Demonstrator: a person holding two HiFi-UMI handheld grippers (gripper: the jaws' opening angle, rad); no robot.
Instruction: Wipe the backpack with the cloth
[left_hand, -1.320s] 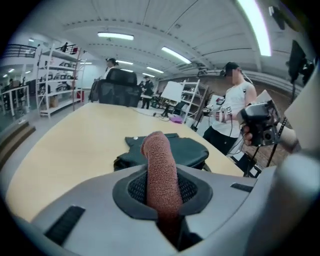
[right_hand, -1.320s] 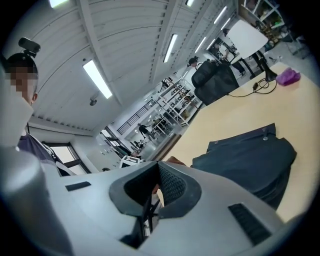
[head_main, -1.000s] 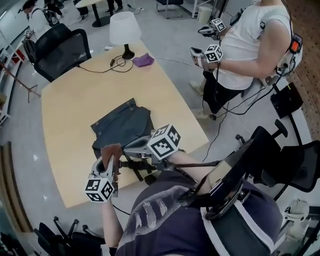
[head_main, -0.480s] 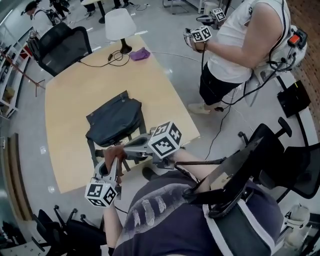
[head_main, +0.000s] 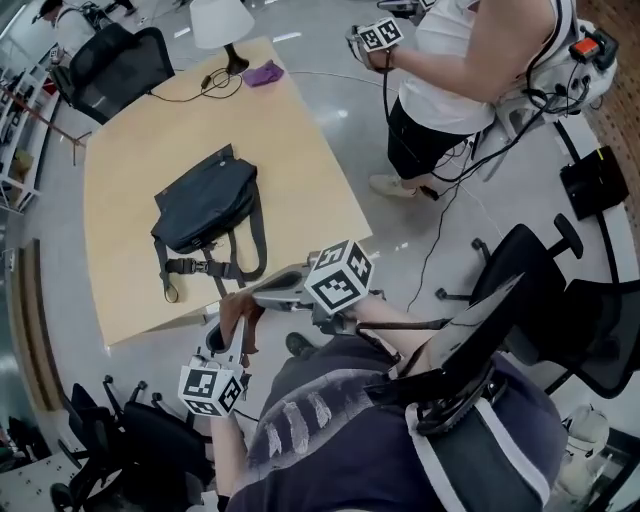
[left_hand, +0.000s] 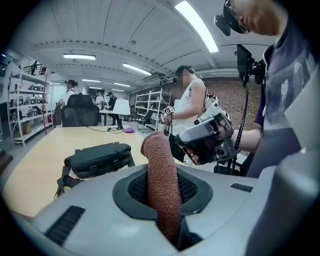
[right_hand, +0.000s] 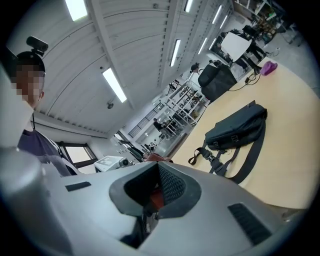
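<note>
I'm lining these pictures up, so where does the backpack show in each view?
Head view: backpack upper left, lying on the table.
Left gripper view: backpack left of centre, at mid height.
Right gripper view: backpack right of centre, straps trailing toward the camera.
Shared landmark: the purple item at the table's far end.

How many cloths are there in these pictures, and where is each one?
2. A brown cloth is clamped in the left gripper; a purple cloth lies at the table's far end, beside the lamp. More may be hidden.
</note>
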